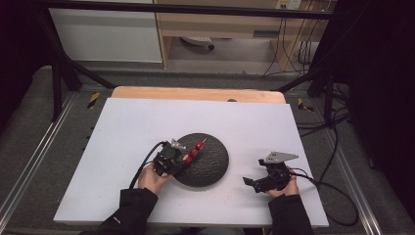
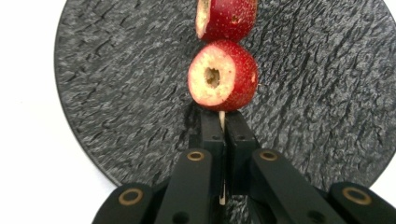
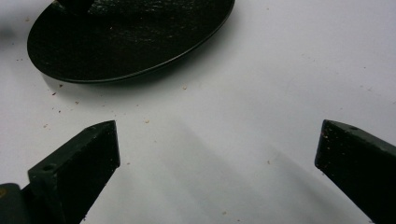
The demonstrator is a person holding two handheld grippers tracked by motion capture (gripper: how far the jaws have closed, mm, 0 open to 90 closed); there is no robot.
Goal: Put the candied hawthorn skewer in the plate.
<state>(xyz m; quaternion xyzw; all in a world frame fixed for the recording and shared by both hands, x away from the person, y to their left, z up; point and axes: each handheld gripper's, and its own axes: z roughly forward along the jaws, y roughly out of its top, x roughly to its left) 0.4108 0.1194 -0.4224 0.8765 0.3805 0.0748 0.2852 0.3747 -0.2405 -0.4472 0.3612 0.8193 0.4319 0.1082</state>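
Nearest the person, the right gripper hangs over bare white counter, jaws spread wide and empty; crumbs dot the surface before it. The left gripper pinches a thin skewer carrying red cored fruits above the round black plate. Beyond the counter stand a black frame and trailing cables.

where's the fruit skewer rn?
The fruit skewer is pinched by its stick in the left gripper, held over the left part of the black slate plate in the high view. The left gripper view shows its red fruits above the plate.
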